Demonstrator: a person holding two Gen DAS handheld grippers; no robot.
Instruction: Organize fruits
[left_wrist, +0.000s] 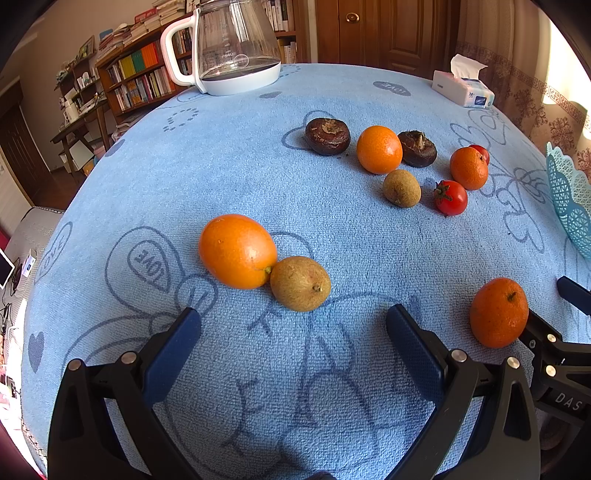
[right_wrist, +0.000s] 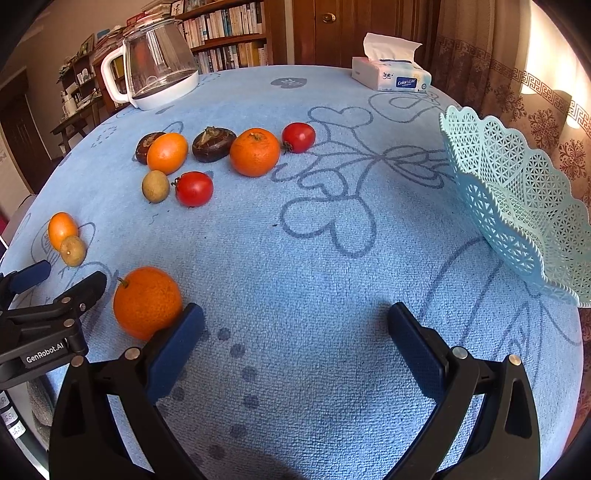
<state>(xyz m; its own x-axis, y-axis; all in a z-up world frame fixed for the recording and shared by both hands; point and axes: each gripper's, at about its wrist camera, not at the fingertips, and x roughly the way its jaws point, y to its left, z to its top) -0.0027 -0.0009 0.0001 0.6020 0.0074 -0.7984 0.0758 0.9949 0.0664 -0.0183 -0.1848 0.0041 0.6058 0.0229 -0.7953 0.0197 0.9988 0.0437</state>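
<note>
Fruit lies on a blue cloth. In the left wrist view an orange (left_wrist: 237, 251) touches a brown kiwi-like fruit (left_wrist: 300, 283), just ahead of my open, empty left gripper (left_wrist: 293, 325). A tangerine (left_wrist: 498, 312) lies to its right, between both grippers. Further back lie two dark fruits (left_wrist: 327, 135), oranges (left_wrist: 379, 149), a second kiwi-like fruit (left_wrist: 401, 188) and red tomatoes (left_wrist: 450, 198). My right gripper (right_wrist: 295, 321) is open and empty, with the tangerine (right_wrist: 147, 302) beside its left finger. A light-blue lattice basket (right_wrist: 517, 206) stands at the right.
A glass kettle (left_wrist: 236, 48) with a white handle stands at the far left of the table. A tissue pack (right_wrist: 391, 74) lies at the far edge. Bookshelves and a wooden door stand behind the table.
</note>
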